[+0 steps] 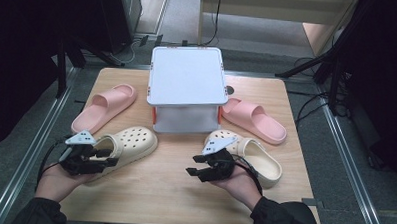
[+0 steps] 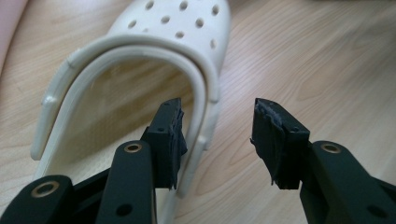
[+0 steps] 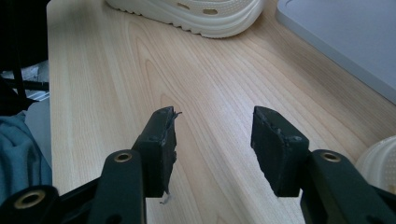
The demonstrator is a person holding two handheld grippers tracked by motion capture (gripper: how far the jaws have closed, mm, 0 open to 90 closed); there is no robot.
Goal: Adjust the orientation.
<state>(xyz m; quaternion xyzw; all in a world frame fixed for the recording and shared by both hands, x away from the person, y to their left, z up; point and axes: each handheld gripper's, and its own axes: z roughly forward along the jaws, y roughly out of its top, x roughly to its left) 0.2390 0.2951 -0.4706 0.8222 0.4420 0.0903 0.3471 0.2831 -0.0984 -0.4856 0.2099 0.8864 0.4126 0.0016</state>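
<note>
Astride the cream clog's [image 2: 154, 60] side wall, the left gripper's [image 2: 217, 135] jaws gape, gripping nothing.

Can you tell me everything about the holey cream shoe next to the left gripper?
The left clog is cream, made of what looks like soft foam or rubber. Round holes dot its rounded toe, and a strap curves round its open heel. It lies flat on the wooden table, sole down, toe pointing toward the white box, next to a pink slide. The left gripper stands open at its heel end: one jaw sits inside the heel opening beside the side wall, the other outside, not squeezing.
</note>
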